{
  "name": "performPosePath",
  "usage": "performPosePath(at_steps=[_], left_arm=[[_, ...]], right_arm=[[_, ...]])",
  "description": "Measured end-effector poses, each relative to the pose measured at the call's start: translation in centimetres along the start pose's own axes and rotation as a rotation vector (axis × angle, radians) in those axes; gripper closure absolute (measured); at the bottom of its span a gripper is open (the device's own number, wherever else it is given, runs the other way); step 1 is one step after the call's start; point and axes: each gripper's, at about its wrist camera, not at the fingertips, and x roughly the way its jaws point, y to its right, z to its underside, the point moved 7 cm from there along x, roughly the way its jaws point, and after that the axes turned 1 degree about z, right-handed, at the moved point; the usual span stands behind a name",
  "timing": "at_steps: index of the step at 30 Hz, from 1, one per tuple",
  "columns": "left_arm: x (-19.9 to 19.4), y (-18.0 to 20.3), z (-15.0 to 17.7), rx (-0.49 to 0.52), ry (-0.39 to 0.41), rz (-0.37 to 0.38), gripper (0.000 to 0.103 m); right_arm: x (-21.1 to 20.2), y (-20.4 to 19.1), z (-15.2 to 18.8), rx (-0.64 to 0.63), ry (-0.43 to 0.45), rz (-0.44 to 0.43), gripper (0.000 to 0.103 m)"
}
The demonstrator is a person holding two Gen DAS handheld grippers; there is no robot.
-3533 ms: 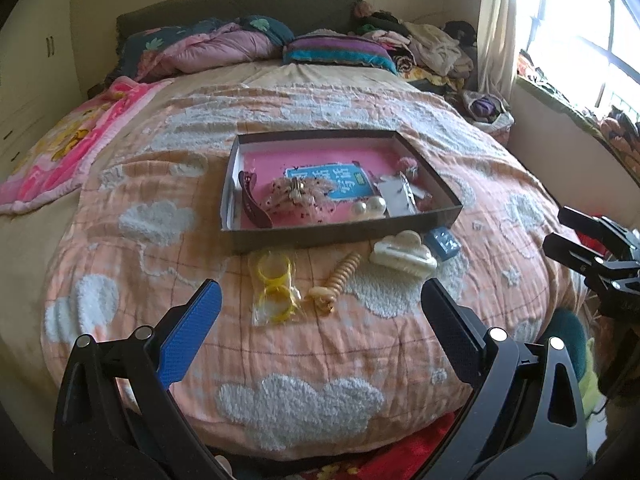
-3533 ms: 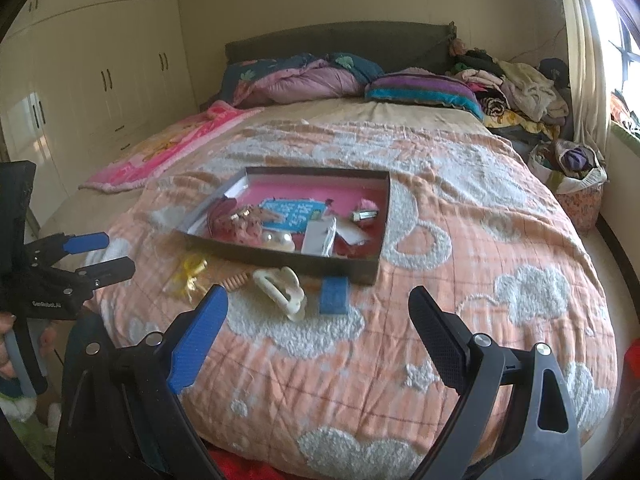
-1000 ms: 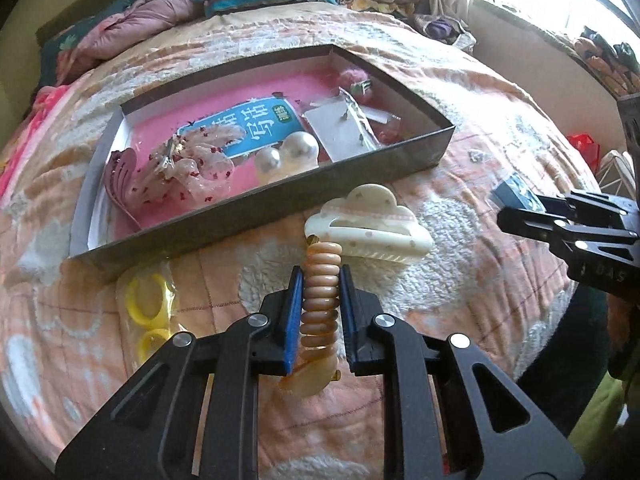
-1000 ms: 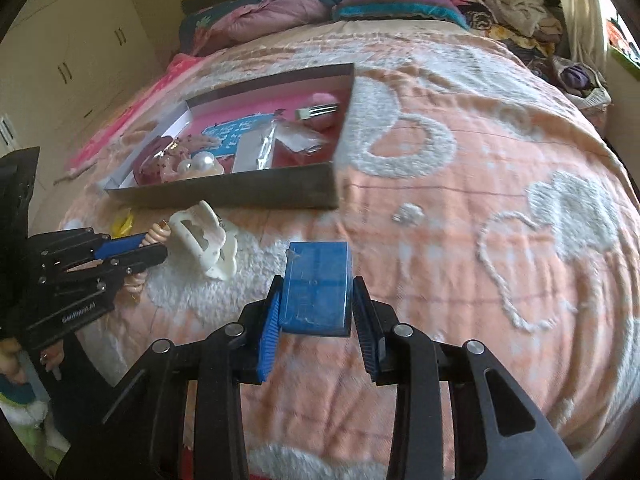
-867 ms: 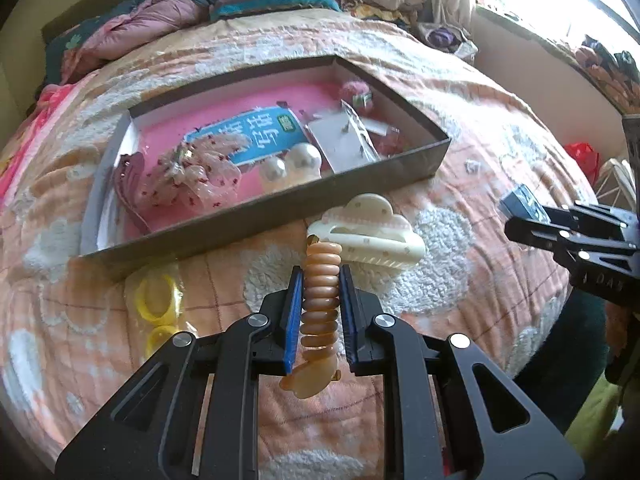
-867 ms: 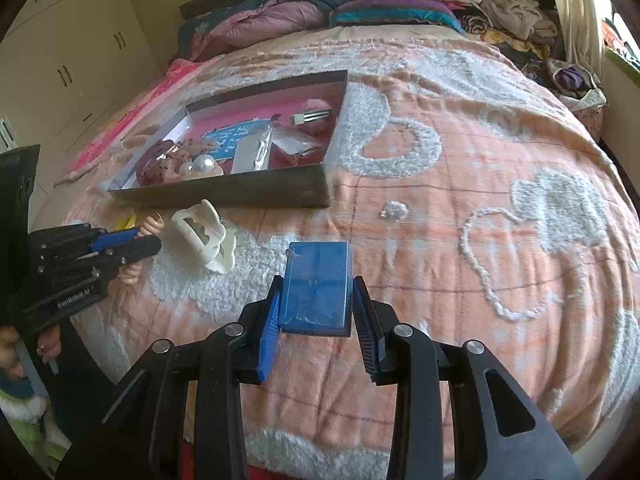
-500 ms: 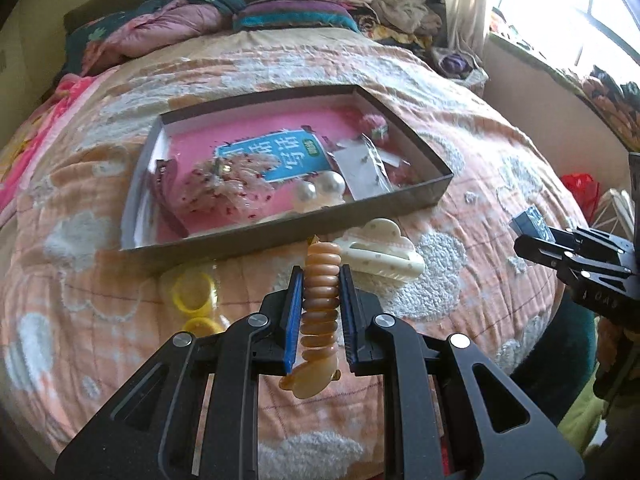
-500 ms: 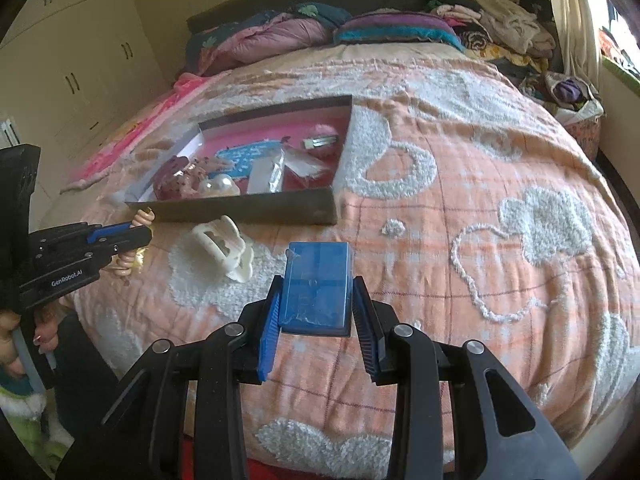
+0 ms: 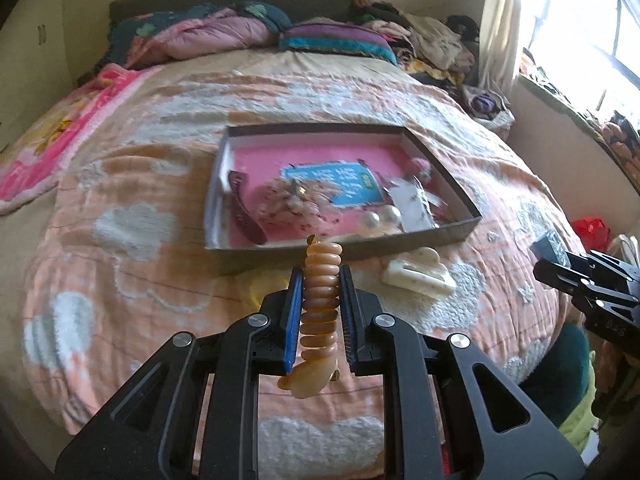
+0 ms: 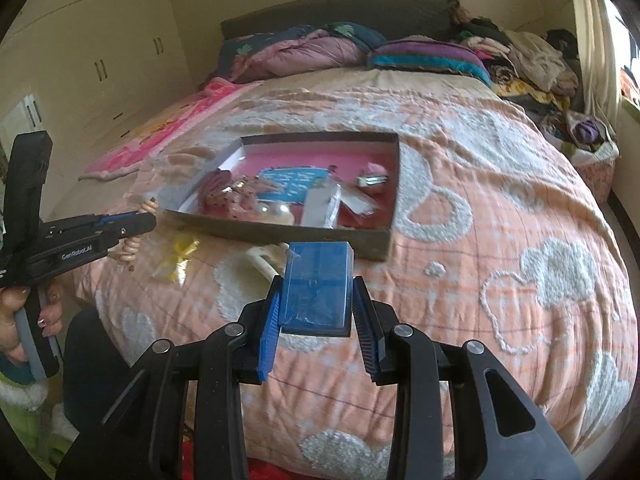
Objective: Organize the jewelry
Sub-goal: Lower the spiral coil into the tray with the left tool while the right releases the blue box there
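My left gripper is shut on an amber ribbed hair clip, held above the bed in front of the box. My right gripper is shut on a small blue box, also lifted in front of the tray. The open grey box with pink lining lies mid-bed and holds a dark red clip, a blue card, pearls and packets. A cream claw clip and a bag of yellow rings lie on the bedspread before it.
The peach bedspread with white clouds covers the bed. Pillows and folded quilts lie at the headboard, clothes are piled at the far right. Wardrobes stand on the left, a window on the right.
Both grippers closed on their items, the hair clip and the blue box, and lifted them off the bedspread. Over the last second both pulled back and higher, away from the box.
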Motion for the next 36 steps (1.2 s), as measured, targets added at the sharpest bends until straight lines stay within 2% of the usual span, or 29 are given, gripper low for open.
performPosePath(at_steps=[19, 29, 36], left_arm=[[-1.8, -4.3, -3.1, -0.102, 0.079, -0.032, 0.092], [-1.5, -4.1, -6.0, -0.105, 0.108, -0.015, 0.092], [-1.0, -2.4, -8.3, -0.065, 0.124, 0.005, 0.092]], right_arm=[[1.2, -4.7, -5.7, -0.092, 0.051, -0.077, 0.071], [1.1, -4.1, -9.1, -0.12, 0.109, -0.039, 0.071], [0.7, -2.6, -11.1, -0.118, 0.146, -0.002, 0.071]])
